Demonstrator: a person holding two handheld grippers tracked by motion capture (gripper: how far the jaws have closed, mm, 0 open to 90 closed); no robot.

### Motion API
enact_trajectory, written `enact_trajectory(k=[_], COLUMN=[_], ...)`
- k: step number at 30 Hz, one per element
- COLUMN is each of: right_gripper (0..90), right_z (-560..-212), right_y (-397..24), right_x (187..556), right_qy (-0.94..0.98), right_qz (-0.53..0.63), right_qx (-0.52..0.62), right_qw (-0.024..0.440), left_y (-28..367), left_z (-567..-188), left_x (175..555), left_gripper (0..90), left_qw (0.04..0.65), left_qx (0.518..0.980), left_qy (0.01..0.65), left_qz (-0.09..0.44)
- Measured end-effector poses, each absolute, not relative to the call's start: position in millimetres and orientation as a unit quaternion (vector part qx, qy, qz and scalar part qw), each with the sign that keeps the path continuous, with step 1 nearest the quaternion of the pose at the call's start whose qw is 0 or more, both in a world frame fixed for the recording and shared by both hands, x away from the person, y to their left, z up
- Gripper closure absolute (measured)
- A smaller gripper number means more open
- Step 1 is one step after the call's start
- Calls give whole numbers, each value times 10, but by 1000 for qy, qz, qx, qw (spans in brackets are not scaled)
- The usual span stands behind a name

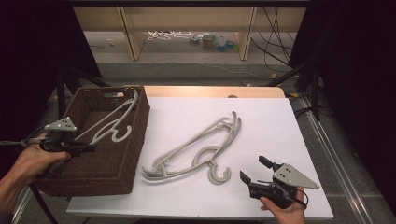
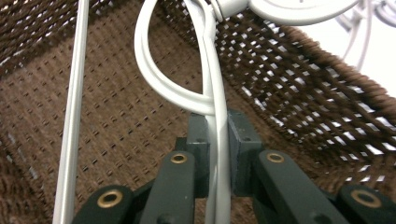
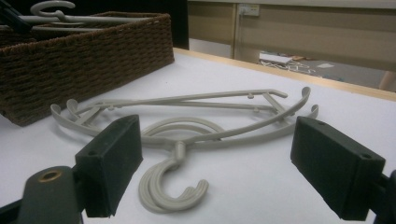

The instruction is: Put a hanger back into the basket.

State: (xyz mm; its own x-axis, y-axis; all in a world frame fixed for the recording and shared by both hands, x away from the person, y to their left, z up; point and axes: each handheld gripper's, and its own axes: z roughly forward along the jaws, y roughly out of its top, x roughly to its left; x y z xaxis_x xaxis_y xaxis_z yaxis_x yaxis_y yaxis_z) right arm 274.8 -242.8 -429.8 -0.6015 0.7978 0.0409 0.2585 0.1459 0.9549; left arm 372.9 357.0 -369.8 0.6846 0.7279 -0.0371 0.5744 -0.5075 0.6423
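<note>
A pale grey plastic hanger (image 1: 109, 122) lies slanted inside the brown wicker basket (image 1: 93, 175), its top end leaning on the far rim. My left gripper (image 1: 88, 147) is shut on that hanger's lower arm; in the left gripper view the jaws pinch the hanger's thin bar (image 2: 215, 126) over the basket's floor (image 2: 126, 121). A stack of matching hangers (image 1: 196, 149) lies on the white table, hooks toward the near edge. My right gripper (image 1: 254, 169) rests open near the front right, and the stack's hooks (image 3: 173, 189) lie just ahead of its fingers (image 3: 109, 163).
The white tabletop (image 1: 266, 126) has free room to the right of the hangers and along its far side. The basket's woven wall (image 3: 79, 65) stands at the left. Beyond the table are wooden shelf legs (image 1: 130, 32) and cables on the floor.
</note>
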Motion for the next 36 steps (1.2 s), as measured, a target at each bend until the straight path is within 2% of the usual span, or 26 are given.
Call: enact_trajectory(k=[6, 24, 29, 32, 36], right_gripper=[176, 176, 175, 175, 175], right_z=[-4303, -4308, -4315, -4316, -4320], right_y=[-2426, -2421, -2404, -2409, -2407], right_x=[2755, 2759, 2761, 2760, 2766], right_qy=[715, 717, 713, 716, 715], right_qz=[540, 539, 546, 542, 542], right_qx=[367, 367, 366, 368, 366], right_qw=[249, 247, 245, 241, 246], left_y=[3604, 3608, 3610, 3622, 3622], left_z=[-3768, -3932, -3941, -3913, -3867], left_x=[3749, 3841, 3842, 3834, 3815], left_gripper=[811, 806, 742, 755, 712], left_qw=[328, 289, 285, 287, 304], left_qx=[857, 866, 861, 861, 851], left_qy=[384, 403, 416, 414, 420], left_qz=[103, 69, 64, 71, 85])
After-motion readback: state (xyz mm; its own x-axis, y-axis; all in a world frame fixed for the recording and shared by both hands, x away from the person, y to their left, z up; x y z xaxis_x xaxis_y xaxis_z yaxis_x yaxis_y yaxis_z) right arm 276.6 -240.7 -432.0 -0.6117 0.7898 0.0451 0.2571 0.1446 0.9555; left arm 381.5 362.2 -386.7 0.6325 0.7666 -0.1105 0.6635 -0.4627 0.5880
